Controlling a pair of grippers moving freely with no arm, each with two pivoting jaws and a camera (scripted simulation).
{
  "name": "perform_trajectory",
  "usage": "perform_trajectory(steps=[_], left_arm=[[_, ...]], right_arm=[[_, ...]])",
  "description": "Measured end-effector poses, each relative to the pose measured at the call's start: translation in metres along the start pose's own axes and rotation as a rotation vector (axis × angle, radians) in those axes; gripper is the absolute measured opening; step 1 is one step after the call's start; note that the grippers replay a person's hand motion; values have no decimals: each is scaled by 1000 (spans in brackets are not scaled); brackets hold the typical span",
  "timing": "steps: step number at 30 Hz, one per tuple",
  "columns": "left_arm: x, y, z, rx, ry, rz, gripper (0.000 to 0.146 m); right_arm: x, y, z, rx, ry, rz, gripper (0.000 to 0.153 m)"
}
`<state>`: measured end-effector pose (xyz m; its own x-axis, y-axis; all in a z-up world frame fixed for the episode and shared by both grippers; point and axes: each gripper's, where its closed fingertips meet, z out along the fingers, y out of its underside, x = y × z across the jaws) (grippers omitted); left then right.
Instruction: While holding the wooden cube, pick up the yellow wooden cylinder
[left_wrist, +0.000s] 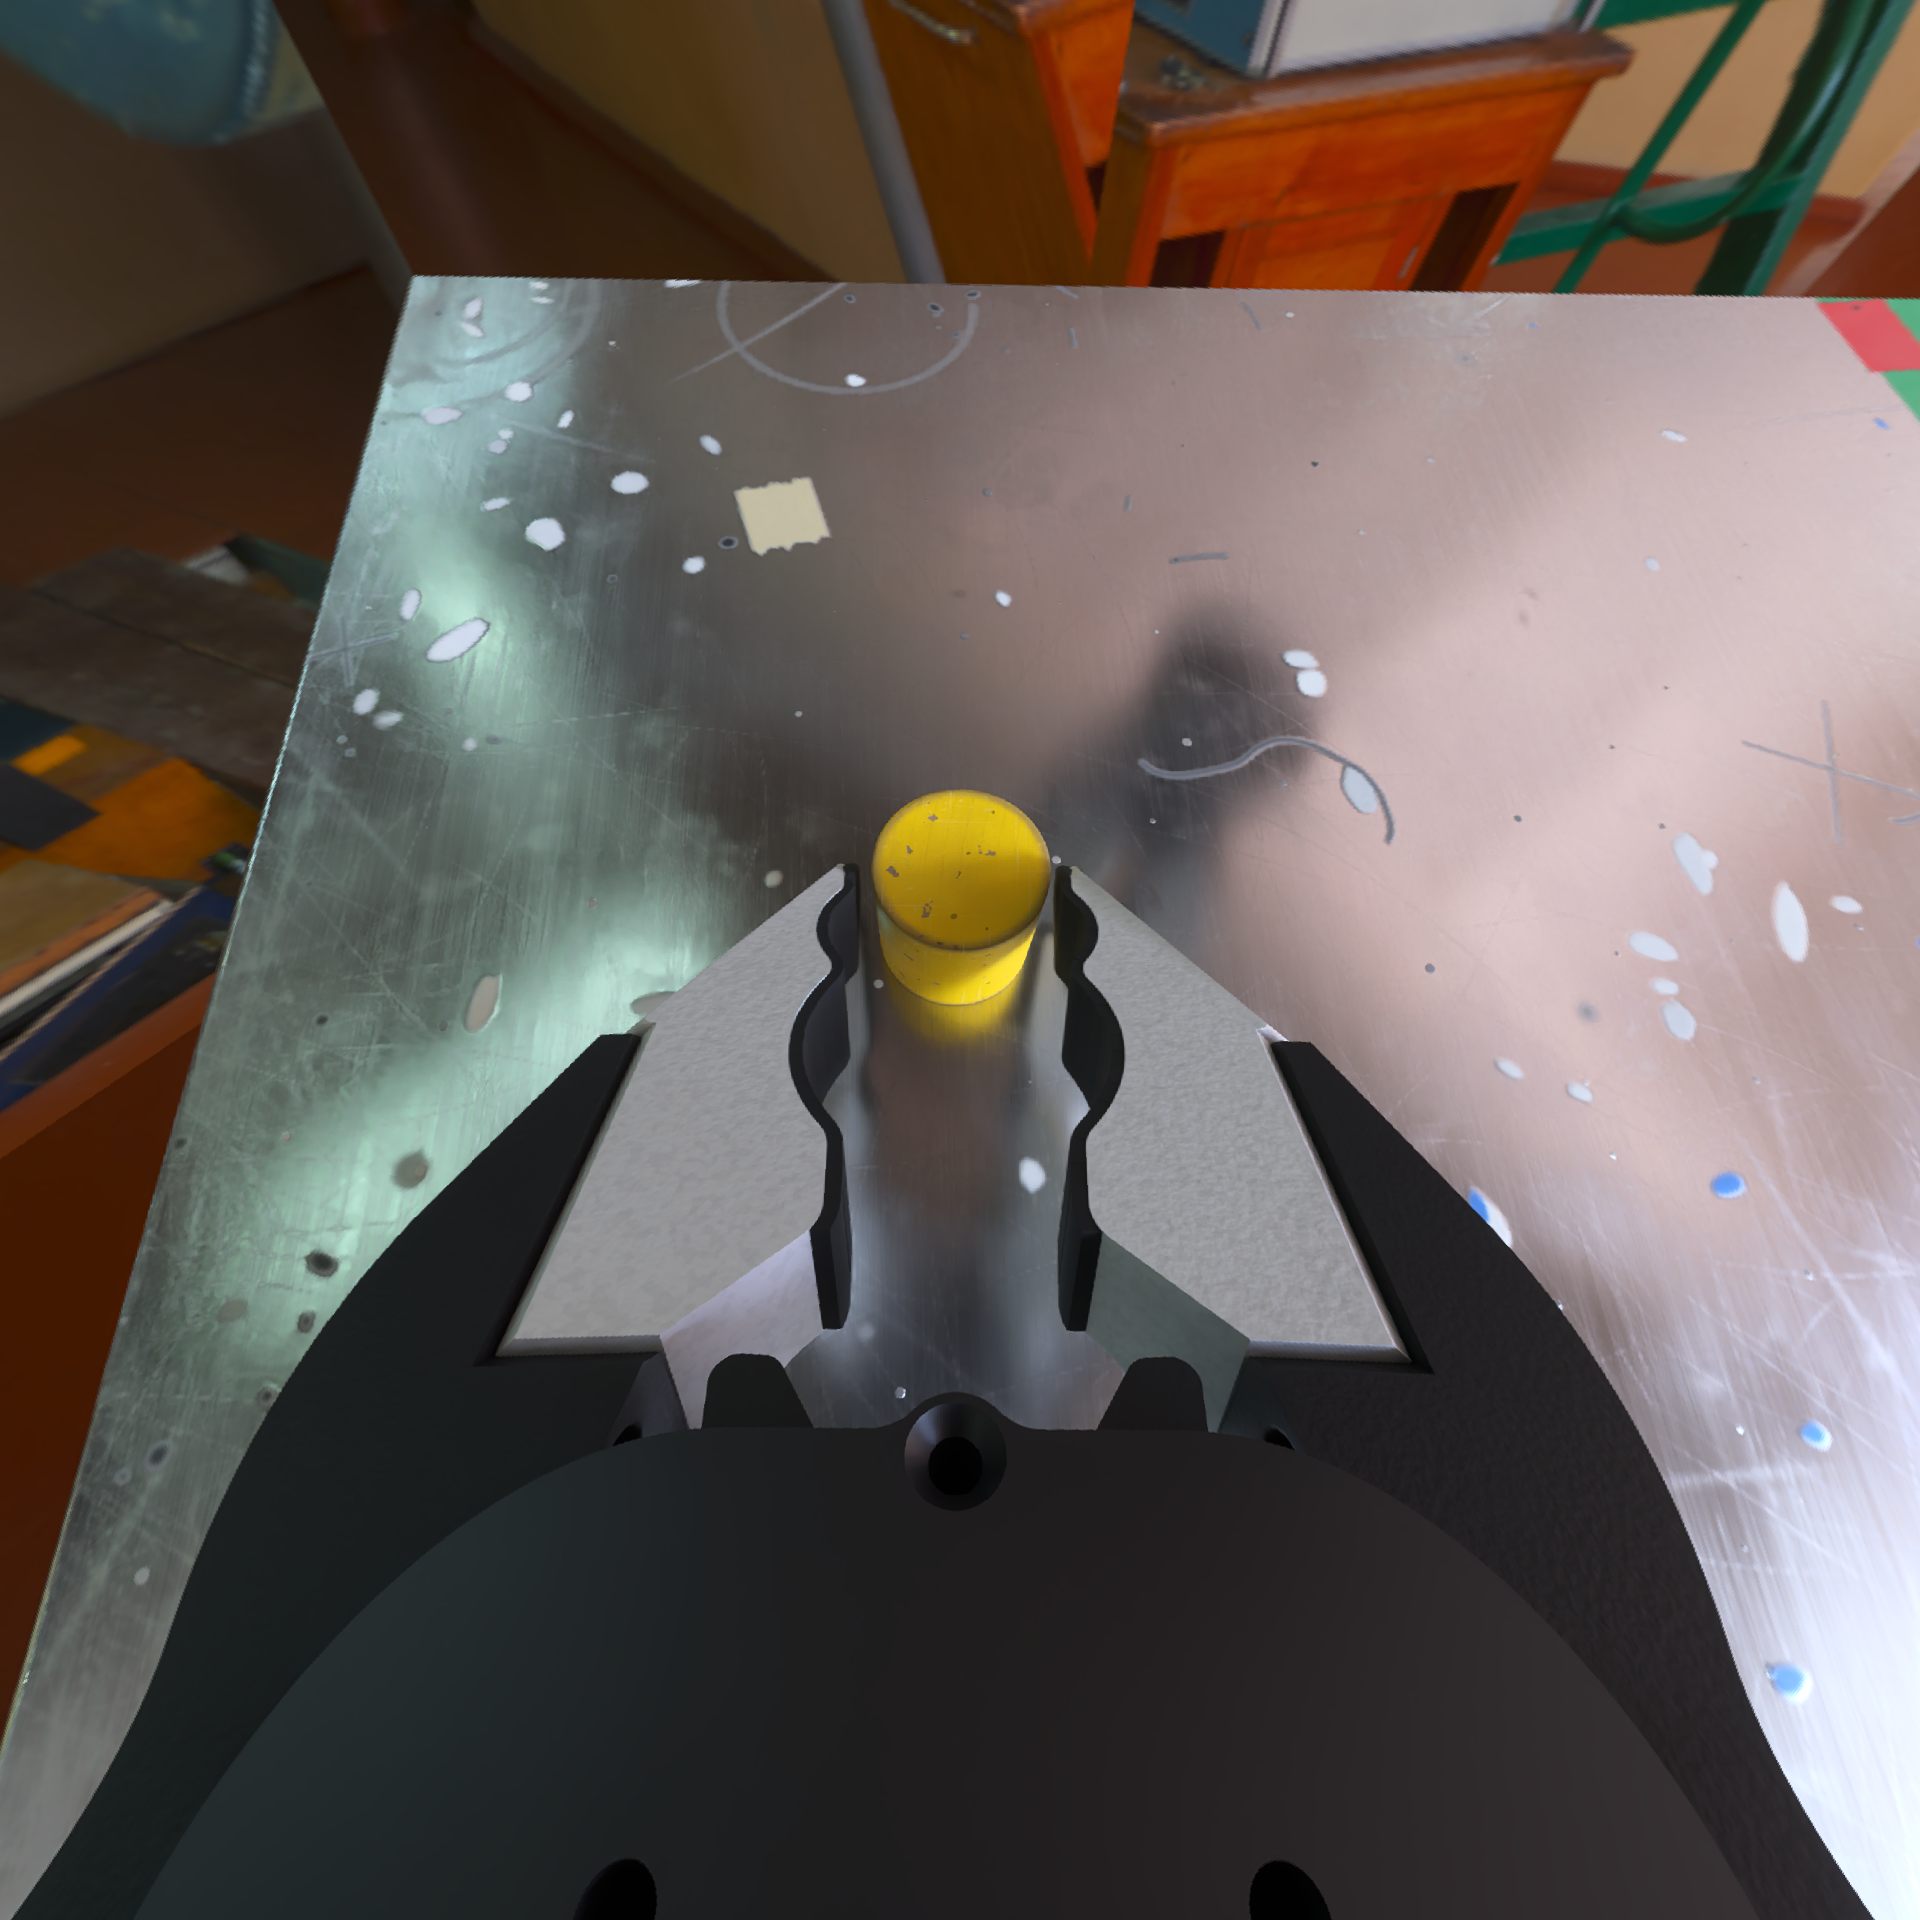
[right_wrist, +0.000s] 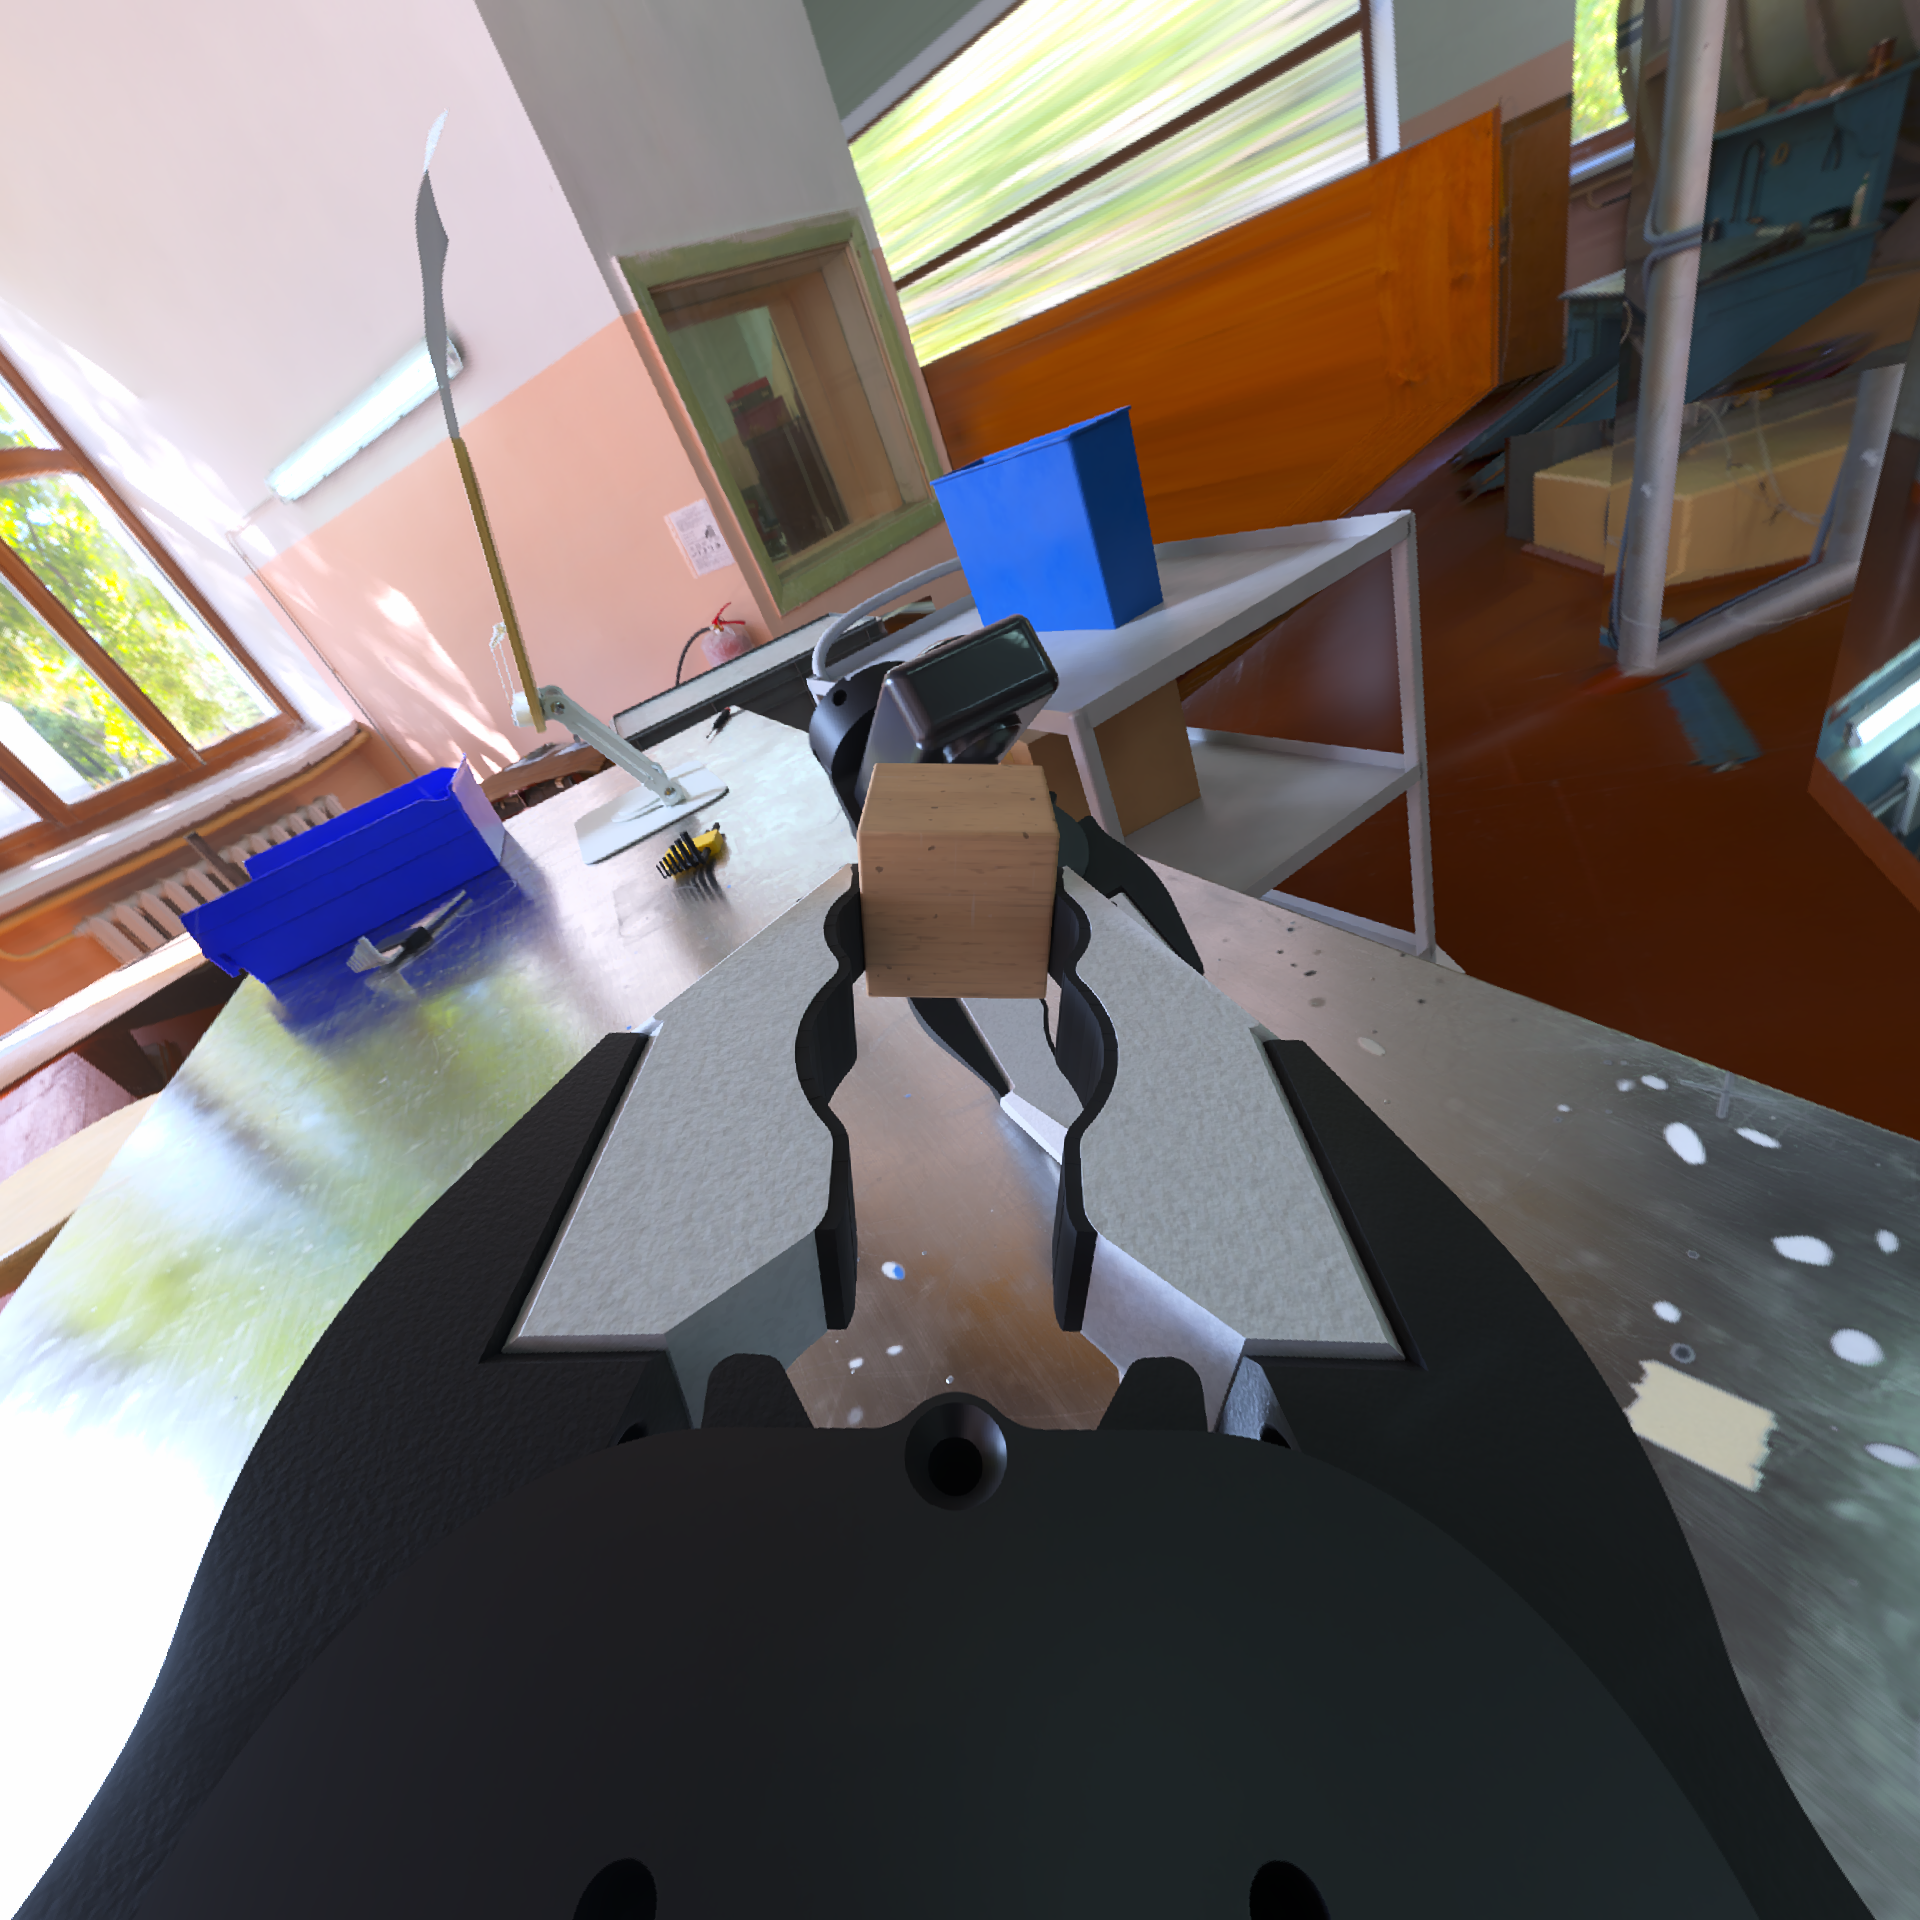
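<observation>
Yellow wooden cylinder, upright at frame centre on the worktop, flecked top face visible, base partly hidden between fingertips. Left gripper tips flank it closely; actual contact hard to make out. Wooden cube, pale grained block, clamped at centre by right gripper, lifted clear of the scratched, paint-spotted metal. Behind the cube, left gripper mostly hidden. Blue bin at left, beige tape patch at lower right.

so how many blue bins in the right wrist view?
2. One low blue bin lies on the metal table, left of the wooden cube; one tall blue bin stands on the white shelf unit behind.
</observation>
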<state>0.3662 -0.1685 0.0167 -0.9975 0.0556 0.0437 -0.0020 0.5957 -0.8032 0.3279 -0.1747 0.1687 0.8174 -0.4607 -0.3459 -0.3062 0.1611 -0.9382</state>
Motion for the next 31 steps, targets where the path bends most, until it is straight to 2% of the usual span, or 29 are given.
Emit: perform_trajectory(steps=[3, 16, 25, 31], left_arm=[[0, -1, 2, 0, -54, -20, 32], [43, -18, 10, 64, -25, 32, 32], [63, -35, -2, 159, 94, -66, 32], [78, -38, -6, 160, 195, -76, 32]], right_arm=[[1, 5, 3, -20, 5, -14, 34], [19, 28, 11, -119, 104, -117, 34], [5, 37, 16, -184, -2, -146, 34], [-5, 39, 12, -228, -103, -119, 34]])
